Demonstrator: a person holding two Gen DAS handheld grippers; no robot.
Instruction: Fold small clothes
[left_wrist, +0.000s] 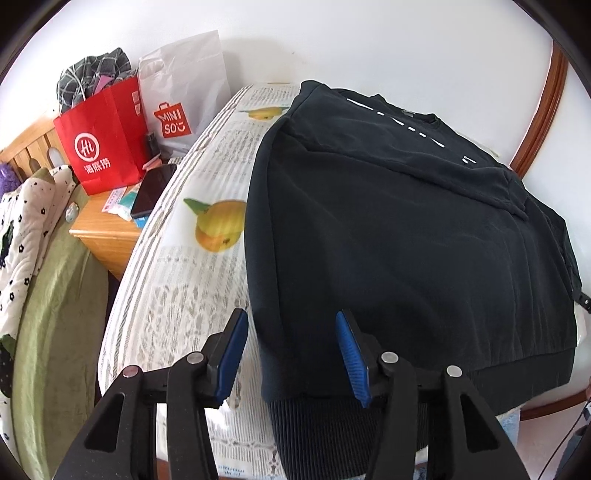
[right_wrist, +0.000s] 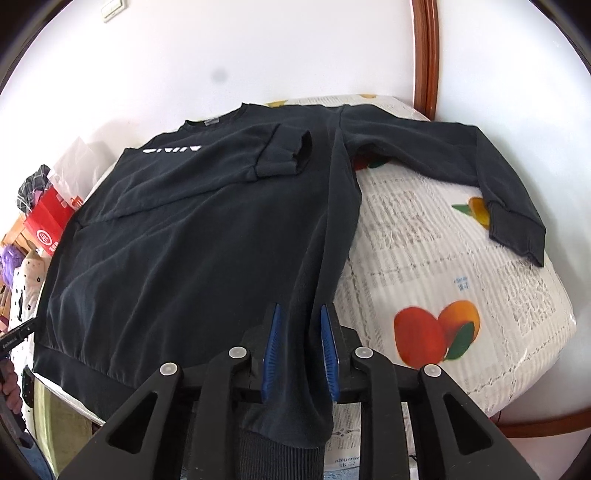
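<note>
A dark sweatshirt is lying front-up on the bench, which is covered with a fruit-printed cloth. One sleeve is already lying folded across the chest, its cuff resting near the white lettering; the other sleeve is stretching out over the cloth to the person's right, not yet folded.

The right gripper is sitting at the near right corner of the hem, its jaws narrowed with the side edge of the garment running between the blue pads; they look to be pinching the fabric, though contact on both pads is hard to confirm. The left gripper is hovering at the near left corner of the hem, jaws spread wide and holding nothing, the fabric edge lying between them.

To my eye the fold is partway done: one side in, the other pending. The next move seems to call for bringing the right side and its loose sleeve across the body, keeping the hem flat, with the left gripper steadying or closing on its corner.

Beyond the bench a red paper bag and a white shopping bag are standing on a wooden nightstand.
</note>
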